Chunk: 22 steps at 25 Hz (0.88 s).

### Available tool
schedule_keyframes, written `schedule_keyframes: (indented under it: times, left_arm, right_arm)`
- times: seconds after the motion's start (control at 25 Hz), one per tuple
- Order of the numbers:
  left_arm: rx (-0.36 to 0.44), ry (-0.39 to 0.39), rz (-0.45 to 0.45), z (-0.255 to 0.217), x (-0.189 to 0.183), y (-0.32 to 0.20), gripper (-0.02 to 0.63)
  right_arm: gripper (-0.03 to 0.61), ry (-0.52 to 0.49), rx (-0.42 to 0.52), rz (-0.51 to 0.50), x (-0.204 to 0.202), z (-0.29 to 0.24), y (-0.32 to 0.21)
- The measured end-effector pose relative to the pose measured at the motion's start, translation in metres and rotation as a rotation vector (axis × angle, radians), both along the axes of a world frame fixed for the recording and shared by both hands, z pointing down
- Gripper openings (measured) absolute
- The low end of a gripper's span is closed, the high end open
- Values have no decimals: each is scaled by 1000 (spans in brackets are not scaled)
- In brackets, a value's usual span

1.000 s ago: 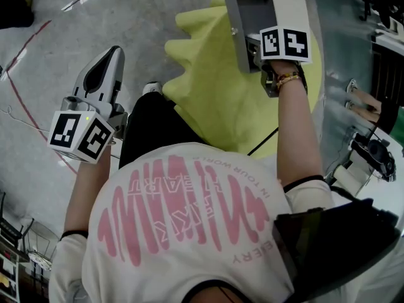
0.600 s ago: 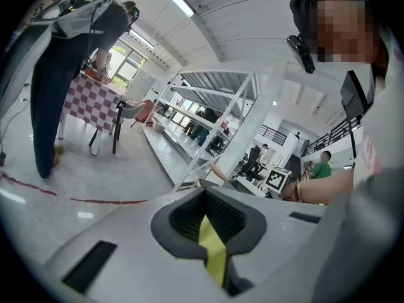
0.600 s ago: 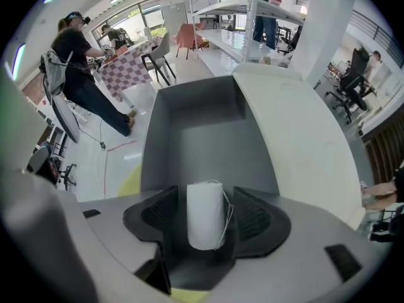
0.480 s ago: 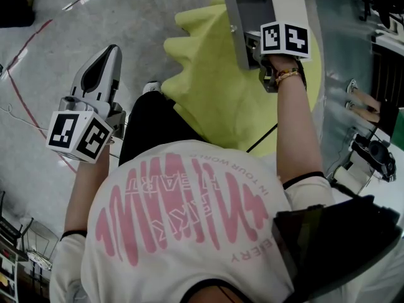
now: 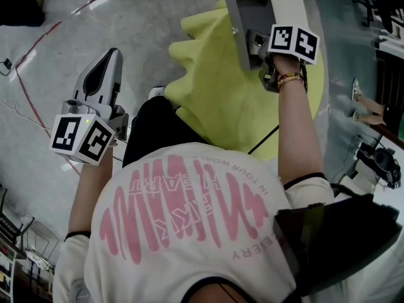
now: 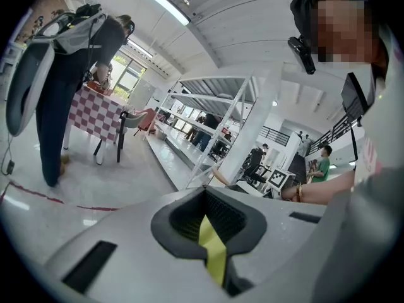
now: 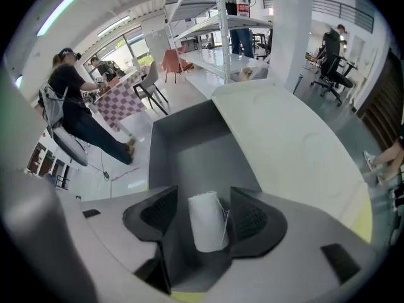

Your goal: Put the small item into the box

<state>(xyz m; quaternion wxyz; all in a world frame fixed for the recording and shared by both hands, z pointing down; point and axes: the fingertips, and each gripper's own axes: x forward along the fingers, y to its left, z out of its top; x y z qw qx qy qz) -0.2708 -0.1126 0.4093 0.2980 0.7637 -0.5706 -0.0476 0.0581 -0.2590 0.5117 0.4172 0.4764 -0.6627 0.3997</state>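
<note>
A small white roll of thread (image 7: pixel 207 221) lies inside the grey box (image 7: pixel 183 150), whose white lid (image 7: pixel 284 144) stands tipped open. My right gripper (image 7: pixel 201 208) reaches into the box with its jaws spread wide on either side of the roll, and a gap shows beside the left pad. In the head view the box (image 5: pixel 247 14) sits on a yellow cloth (image 5: pixel 221 100), with the right gripper (image 5: pixel 255 41) at its mouth. My left gripper (image 5: pixel 106 60) hangs out over the floor, shut and empty, pointing away from the box. Its jaws meet in the left gripper view (image 6: pixel 211 223).
A cable runs over the yellow cloth's near edge. Red lines cross the grey floor (image 5: pixel 57 55) at left. A person (image 6: pixel 69 93) stands by a checkered table, and metal shelving (image 6: pixel 208 131) and more people fill the room behind.
My right gripper has shifted slightly to the right at the box mouth. The left gripper stays about where it was.
</note>
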Motion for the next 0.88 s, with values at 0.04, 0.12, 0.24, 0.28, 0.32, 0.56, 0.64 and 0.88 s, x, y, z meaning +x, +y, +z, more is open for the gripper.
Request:
schedule_keyframes:
  times: [0.04,0.12,0.24,0.28,0.32,0.56,0.64,0.88]
  left_arm:
    - [4,-3,-5,-2,1,2,6]
    - [9,-6,-18,-4,3,5,6]
    - [16,-13,-30,-7,7,9,6]
    - [21,-17,-32,-10,9,12,6]
    - [26,-20,-36,-14,11,15,6]
    - [80,-60,-81,-47,14,29,6]
    - [90,-71,-92,-56,14,32,6]
    - [135,-68,-110,-86,23,43,6]
  right_arm:
    - [258,-15,13,7,0,-2,-1]
    - [255,-42,41,9,-2,-6,-4]
    - [218,-78,98,16,-1,-13,-9]
    - [195,-90,118,22,1,-16,-10]
    - [179,-104,137,29,2,-19,-10]
    - [56,-243,218,83,9,-36,-6]
    - [25,-282,229,111,13,-36,-4]
    - [6,-510,277,180,10,-56,12]
